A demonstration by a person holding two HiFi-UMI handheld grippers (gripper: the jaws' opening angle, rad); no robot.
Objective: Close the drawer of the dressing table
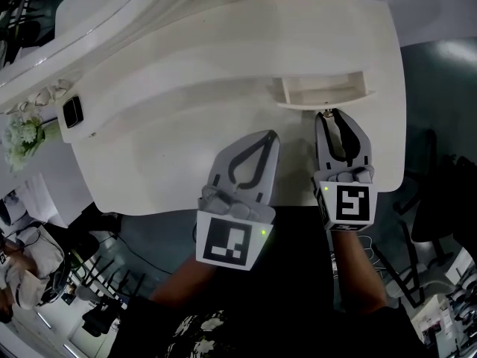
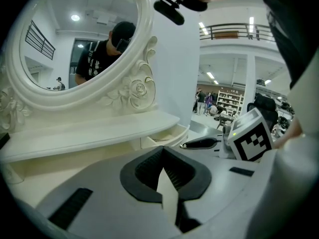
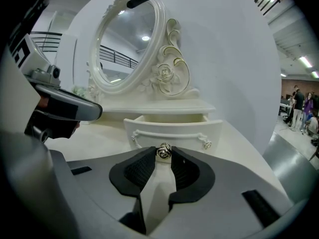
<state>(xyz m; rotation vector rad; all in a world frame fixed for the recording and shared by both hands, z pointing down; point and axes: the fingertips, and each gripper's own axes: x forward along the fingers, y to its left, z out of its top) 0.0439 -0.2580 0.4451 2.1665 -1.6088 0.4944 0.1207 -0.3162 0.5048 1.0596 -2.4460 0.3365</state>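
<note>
Right gripper view gives you what the head view cannot. Your right gripper is narrowed onto the small round knob at the middle of the drawer front, with a pad against each side of it. From the head view that knob is hidden behind the jaw tips. What you see there instead is the drawer standing pulled out at 12 o'clock of the right gripper, its inside bare, jutting from under the curved shelf over the white worktop.

Your left gripper sits at 9 o'clock of the right one, low over the worktop. The left gripper view shows its jaws closed tip to tip with nothing between them. Only that view catches the oval mirror at 11 o'clock, with a person in dark clothes reflected in it.
</note>
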